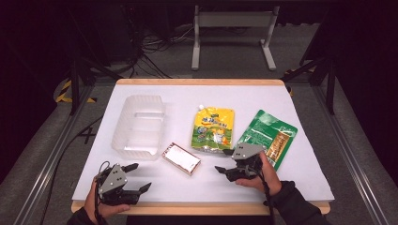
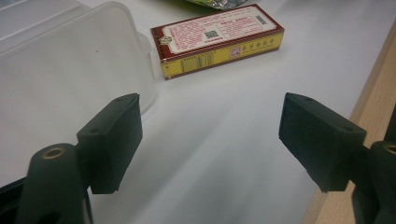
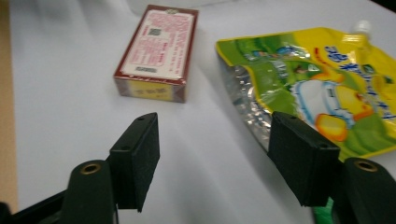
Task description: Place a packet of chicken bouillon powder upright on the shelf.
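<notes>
While nothing is gripped yet, left gripper point(image 1: 133, 177) sits wide and empty at the desk's point(image 1: 305, 140) near-left corner, by the clear tray point(image 1: 139, 124). Red box point(image 1: 181, 158) lies flat mid-desk toward the near edge; yellow pouch point(image 1: 213, 127) just beyond it, green pouch point(image 1: 268, 136) rightmost. Right gripper point(image 1: 224, 161), jaws partly apart and empty, points at the box: I'd square to its long sides and come in low. White desk top, wood rim, dark room, cables on floor.

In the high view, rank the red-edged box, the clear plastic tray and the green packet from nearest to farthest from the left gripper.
From the left gripper:
1. Red-edged box, just ahead and to its right, lying flat.
2. Clear plastic tray, ahead of it toward the table's left side; close to the box's rank.
3. Green packet, far across on the right.
</notes>
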Tool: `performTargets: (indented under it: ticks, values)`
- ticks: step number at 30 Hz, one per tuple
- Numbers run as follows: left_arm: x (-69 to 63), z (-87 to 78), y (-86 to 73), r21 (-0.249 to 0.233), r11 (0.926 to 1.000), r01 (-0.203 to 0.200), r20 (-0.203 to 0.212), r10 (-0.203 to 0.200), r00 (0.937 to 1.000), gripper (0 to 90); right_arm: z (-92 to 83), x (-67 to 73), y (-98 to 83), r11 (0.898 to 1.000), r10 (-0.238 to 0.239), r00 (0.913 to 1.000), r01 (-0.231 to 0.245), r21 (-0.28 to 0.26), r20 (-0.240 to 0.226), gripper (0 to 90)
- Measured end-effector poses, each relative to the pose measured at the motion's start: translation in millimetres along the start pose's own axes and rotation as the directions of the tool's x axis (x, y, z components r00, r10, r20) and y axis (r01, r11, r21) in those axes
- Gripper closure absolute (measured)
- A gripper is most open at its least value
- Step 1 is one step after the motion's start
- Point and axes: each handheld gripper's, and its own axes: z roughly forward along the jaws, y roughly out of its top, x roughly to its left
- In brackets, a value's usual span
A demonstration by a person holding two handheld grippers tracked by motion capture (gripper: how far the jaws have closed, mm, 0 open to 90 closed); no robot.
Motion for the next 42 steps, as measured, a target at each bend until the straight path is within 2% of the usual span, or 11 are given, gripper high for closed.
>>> performTargets:
  ticks: [6,11,15,17,18,20,25,29,35,41,42]
  values:
    - [-5.0,9.1,6.5,0.007,0.9999,-0.012,0.031,0.011,0.9994,22.4,-5.8,-29.0,7.3,0.997,0.073,0.9959,-0.072,-0.027,0.053,37.1]
    - [-12.7,25.3,19.0,0.044,0.9985,-0.032,0.035,0.030,0.9989,24.1,-0.5,-58.6,10.2,0.986,0.169,0.9837,-0.168,-0.015,0.062,36.4]
    - [-20.5,38.1,32.6,0.044,0.9982,-0.039,0.072,0.036,0.9968,26.1,7.6,-80.7,8.8,0.960,0.280,0.9597,-0.280,0.018,0.026,30.1]
    - [-24.4,43.8,38.8,0.047,0.9976,-0.052,0.097,0.047,0.9942,28.1,12.0,-91.6,6.6,0.938,0.345,0.9384,-0.346,0.021,0.006,29.4]
    - [-24.4,43.8,38.8,0.047,0.9976,-0.052,0.097,0.047,0.9942,30.1,12.0,-91.6,6.6,0.938,0.345,0.9384,-0.346,0.021,0.006,29.4]
    - [-28.9,52.1,45.6,0.053,0.9963,-0.068,0.122,0.061,0.9907,30.7,16.6,-100.3,3.7,0.922,0.386,0.9224,-0.386,0.030,0.006,29.2]
    - [-36.0,69.8,57.3,0.071,0.9921,-0.103,0.155,0.091,0.9837,38.6,30.7,-109.7,-0.4,0.894,0.443,0.8966,-0.441,0.085,-0.008,31.7]
    - [-38.5,79.1,65.2,0.070,0.9892,-0.129,0.170,0.116,0.9787,40.1,41.4,-110.6,-2.1,0.876,0.466,0.8847,-0.460,0.142,-0.009,29.7]
    - [-38.8,87.0,70.6,0.070,0.9886,-0.134,0.183,0.119,0.9759,40.2,43.3,-118.9,-9.7,0.833,0.543,0.8396,-0.535,0.143,-0.018,27.8]
    - [-40.0,89.3,72.7,0.068,0.9875,-0.142,0.196,0.127,0.9723,39.8,48.7,-117.7,-8.6,0.826,0.560,0.8250,-0.546,0.141,-0.079,38.7]
    - [-39.6,89.8,72.5,0.072,0.9875,-0.140,0.198,0.124,0.9724,39.7,48.7,-119.9,-10.9,0.808,0.586,0.8044,-0.572,0.140,-0.098,48.5]
